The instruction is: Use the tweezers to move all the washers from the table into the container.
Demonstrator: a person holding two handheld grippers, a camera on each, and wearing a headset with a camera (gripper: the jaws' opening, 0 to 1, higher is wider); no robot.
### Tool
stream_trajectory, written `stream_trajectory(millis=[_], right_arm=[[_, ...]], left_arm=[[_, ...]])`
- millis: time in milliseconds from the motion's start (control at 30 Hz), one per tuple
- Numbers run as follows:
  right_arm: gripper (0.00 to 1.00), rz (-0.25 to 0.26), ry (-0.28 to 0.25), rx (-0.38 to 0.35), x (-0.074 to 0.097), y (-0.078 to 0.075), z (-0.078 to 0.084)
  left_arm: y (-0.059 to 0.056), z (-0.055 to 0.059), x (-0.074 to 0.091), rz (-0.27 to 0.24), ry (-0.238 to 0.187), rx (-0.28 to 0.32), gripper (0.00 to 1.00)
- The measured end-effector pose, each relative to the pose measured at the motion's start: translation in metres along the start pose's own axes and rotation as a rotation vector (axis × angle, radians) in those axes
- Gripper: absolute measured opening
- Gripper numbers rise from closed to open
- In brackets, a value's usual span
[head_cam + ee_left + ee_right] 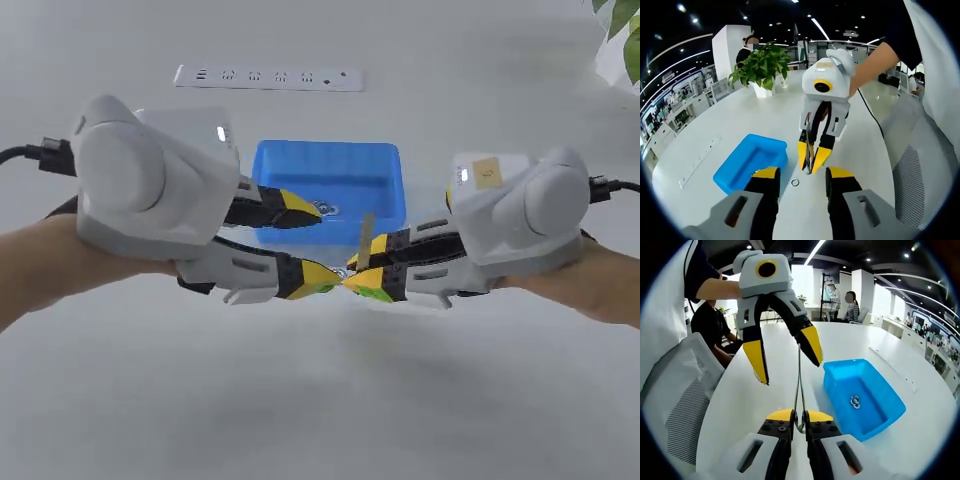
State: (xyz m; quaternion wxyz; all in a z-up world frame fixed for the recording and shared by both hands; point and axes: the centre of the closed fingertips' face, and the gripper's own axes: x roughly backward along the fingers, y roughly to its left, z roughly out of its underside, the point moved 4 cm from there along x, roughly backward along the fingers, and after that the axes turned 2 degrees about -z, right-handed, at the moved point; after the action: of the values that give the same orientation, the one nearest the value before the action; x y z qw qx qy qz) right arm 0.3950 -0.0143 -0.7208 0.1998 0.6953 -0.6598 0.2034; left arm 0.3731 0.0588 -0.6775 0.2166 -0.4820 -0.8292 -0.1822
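Right, quick notes:
Right gripper (800, 416): I had its jaws pressed on the tweezers (800, 375) at the handle end, so the tips pointed forward.
Tweezers: the arms were squeezed nearly together. I saw nothing in the tips, though they were too thin to be sure.
Left gripper (790, 371): jaws wide apart and empty, facing the tips. I judged it was there to steady the tool.
Washer (795, 182): one lay flat on the table (860, 150), just beside the tweezer tips and near the container (330, 160).
Container: blue, open-topped, with a few washers (855, 401) resting inside, so the job was partly done.
Risk: the flat washer looked slippery to pinch.
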Motion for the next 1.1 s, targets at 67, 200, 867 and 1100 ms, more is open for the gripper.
stream_trajectory(millis=[67, 200, 867, 1100], right_arm=[[0.09, 0.01, -0.005, -0.003, 0.006, -0.001, -0.005], [0.09, 0.025, -0.023, -0.005, 0.017, -0.005, -0.019], [0.1, 0.078, -0.054, 0.084, 0.021, -0.055, -0.075], [0.09, 0.112, -0.045, 0.055, 0.008, -0.086, -0.069]], left_arm=[[0.001, 0.0, 0.006, -0.02, -0.017, 0.012, 0.42], [0.001, 0.003, 0.019, -0.041, -0.048, 0.058, 0.52], [0.001, 0.027, 0.045, -0.101, -0.1, 0.283, 0.99], [0.004, 0.027, 0.049, -0.13, -0.113, 0.294, 0.99]])
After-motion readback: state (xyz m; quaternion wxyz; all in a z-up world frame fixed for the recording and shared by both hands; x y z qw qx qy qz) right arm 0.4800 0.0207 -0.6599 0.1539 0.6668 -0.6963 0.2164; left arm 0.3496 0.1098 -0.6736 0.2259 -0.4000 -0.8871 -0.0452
